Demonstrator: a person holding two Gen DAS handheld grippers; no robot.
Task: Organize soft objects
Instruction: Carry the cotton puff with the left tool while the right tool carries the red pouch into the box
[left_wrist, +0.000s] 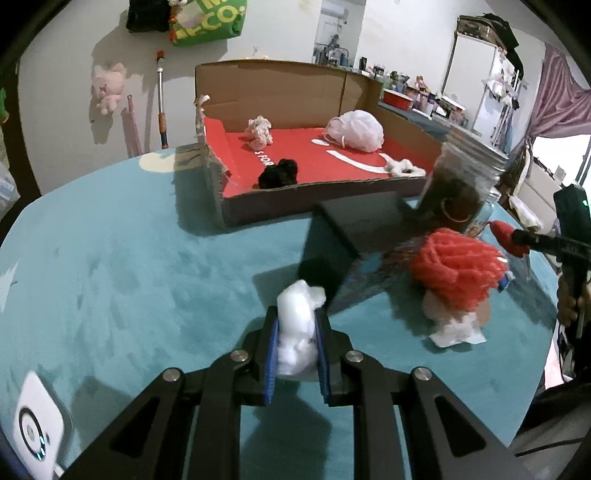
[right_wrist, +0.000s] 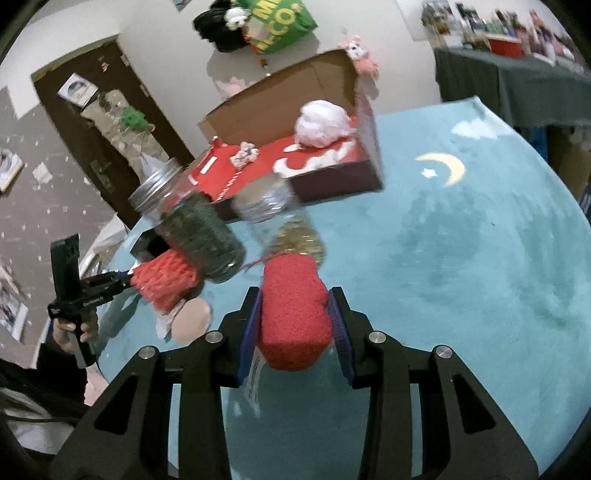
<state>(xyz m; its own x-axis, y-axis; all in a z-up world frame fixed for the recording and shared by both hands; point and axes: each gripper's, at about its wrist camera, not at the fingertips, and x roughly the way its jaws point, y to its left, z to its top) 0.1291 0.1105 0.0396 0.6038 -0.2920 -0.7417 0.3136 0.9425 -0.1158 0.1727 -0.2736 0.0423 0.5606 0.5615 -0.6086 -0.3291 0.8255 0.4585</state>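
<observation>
1. Soft objects, two in hand: a white cotton wad (left_wrist: 299, 328) and a red sponge block (right_wrist: 295, 314).
2. Left gripper (left_wrist: 298, 347): jaws closed down to the width of the cotton wad, blue pads (left_wrist: 271, 362) pressing both its sides. Wad sticks out past the fingertips toward 12 o'clock in the left wrist view.
3. Right gripper (right_wrist: 293, 321): jaws part open, clamped on the red sponge block, pads touching its left and right faces. A white label (right_wrist: 255, 373) hangs under the block at 7 o'clock.
4. Cardboard box (left_wrist: 273, 92) with a red floor stands on the teal table cover (left_wrist: 110, 266) at 12 o'clock in the left wrist view.
5. Inside the box: a pink fluffy lump (left_wrist: 260, 132) at the back, a black pom-pom (left_wrist: 277, 173) near the front wall, a white mesh puff (left_wrist: 355, 130) toward 1 o'clock, a small white scrap (left_wrist: 402, 166) in the front right corner.
6. Doll with red yarn hair (left_wrist: 458, 273) lies on the cover at 3 o'clock of the left gripper, outside the box.
7. Two glass jars with metal lids, seen from the right wrist: one with dark green filling (right_wrist: 192, 221), one with yellowish filling (right_wrist: 284, 221); both blurred.
</observation>
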